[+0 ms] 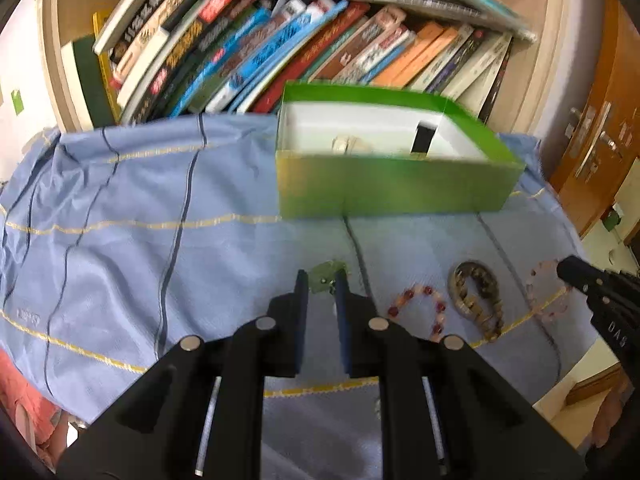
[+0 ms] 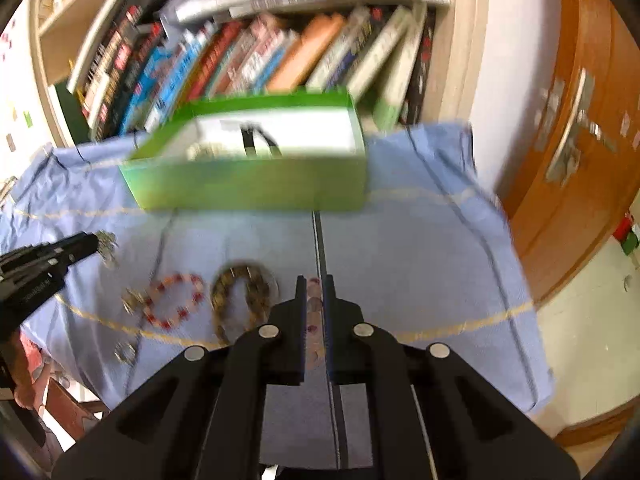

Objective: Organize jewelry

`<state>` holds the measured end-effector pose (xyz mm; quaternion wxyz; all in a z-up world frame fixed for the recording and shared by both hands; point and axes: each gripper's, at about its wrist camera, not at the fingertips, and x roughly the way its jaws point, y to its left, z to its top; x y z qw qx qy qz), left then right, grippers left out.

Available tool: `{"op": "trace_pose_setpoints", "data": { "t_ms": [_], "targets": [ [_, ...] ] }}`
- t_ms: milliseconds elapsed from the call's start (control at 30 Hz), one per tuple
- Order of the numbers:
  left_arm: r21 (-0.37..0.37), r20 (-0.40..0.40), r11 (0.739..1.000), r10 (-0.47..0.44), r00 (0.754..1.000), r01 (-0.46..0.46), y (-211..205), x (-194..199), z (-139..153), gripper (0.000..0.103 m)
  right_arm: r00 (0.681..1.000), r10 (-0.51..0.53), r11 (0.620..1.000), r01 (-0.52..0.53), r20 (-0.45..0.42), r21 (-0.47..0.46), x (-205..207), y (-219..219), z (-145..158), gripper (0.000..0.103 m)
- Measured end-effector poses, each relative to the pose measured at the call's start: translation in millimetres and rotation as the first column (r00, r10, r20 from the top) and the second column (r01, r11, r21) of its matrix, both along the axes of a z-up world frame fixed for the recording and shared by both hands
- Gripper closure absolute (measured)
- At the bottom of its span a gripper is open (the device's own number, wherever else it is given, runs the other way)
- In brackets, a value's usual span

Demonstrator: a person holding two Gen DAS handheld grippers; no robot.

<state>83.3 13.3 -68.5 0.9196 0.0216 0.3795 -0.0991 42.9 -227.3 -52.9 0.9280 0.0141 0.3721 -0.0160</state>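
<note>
A green box (image 1: 396, 184) with a white inside stands at the back of the blue cloth (image 1: 160, 208); it also shows in the right wrist view (image 2: 248, 184), holding a pale bracelet and a black item. My left gripper (image 1: 322, 280) is shut on a pale green piece of jewelry (image 1: 326, 274). On the cloth lie a red bead bracelet (image 1: 420, 308), a brown bracelet (image 1: 478, 296) and a pink bead bracelet (image 1: 546, 292). My right gripper (image 2: 315, 292) is shut on the pink bead bracelet (image 2: 315, 308), just above the cloth. The red bracelet (image 2: 174, 300) and the brown bracelet (image 2: 240, 296) lie to its left.
A bookshelf (image 1: 280, 40) full of books stands right behind the box. A brown door (image 2: 568, 140) is on the right. The cloth's right edge (image 2: 520, 300) drops off to the floor. Small metallic pieces (image 2: 126, 350) lie near the cloth's front left edge.
</note>
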Motion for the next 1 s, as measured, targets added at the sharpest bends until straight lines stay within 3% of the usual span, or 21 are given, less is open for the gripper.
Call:
{"op": "trace_pose_setpoints", "data": {
  "t_ms": [133, 267, 433, 567, 767, 867, 900, 933, 1000],
  "targets": [
    [-0.022, 0.078, 0.999, -0.031, 0.997, 0.032, -4.9, 1.7, 33.4, 0.089, 0.990, 0.013, 1.000, -0.009, 0.140, -0.027, 3.4, 4.6, 48.0, 0.095],
    [-0.023, 0.192, 0.999, -0.033, 0.981, 0.038, -13.6, 15.3, 77.6, 0.089, 0.957, 0.003, 0.999, 0.008, 0.291, -0.038, 15.9, 2.8, 103.6, 0.095],
    [-0.032, 0.222, 0.999, -0.033, 0.974, 0.041, -30.1, 64.1, 113.1, 0.089, 0.948, -0.009, 1.000, 0.009, 0.319, 0.002, 62.4, -6.1, 137.1, 0.095],
    [-0.036, 0.133, 0.999, 0.023, 0.991, -0.019, -38.6, 121.2, 95.4, 0.089, 0.975, -0.011, 0.999, 0.003, 0.224, 0.037, 114.4, -8.4, 111.7, 0.095],
    [-0.017, -0.053, 0.997, 0.074, 0.996, -0.075, -41.8, 172.3, 25.4, 0.089, 0.998, -0.045, 0.997, 0.043, 0.032, 0.061, 166.1, -7.1, 35.2, 0.095],
    [-0.007, -0.081, 0.997, 0.076, 0.994, -0.077, -38.9, 174.5, 17.1, 0.063, 0.998, -0.059, 0.998, 0.060, -0.026, 0.026, 170.0, -8.3, 22.2, 0.080],
    [-0.011, -0.067, 0.997, 0.073, 0.995, -0.074, -37.1, 169.4, 19.8, 0.048, 0.998, -0.058, 0.998, 0.059, -0.010, 0.036, 163.6, -10.9, 25.2, 0.060],
    [-0.008, -0.035, 0.997, 0.075, 0.997, -0.075, -34.0, 160.4, 25.9, 0.040, 0.998, -0.058, 0.997, 0.057, 0.015, 0.052, 154.2, -14.2, 29.4, 0.039],
    [0.017, 0.009, 0.997, 0.080, 0.997, -0.081, -27.0, 136.2, 37.3, 0.039, 0.995, -0.066, 0.995, 0.060, 0.080, 0.075, 124.4, -21.2, 40.5, 0.034]
  ]
}}
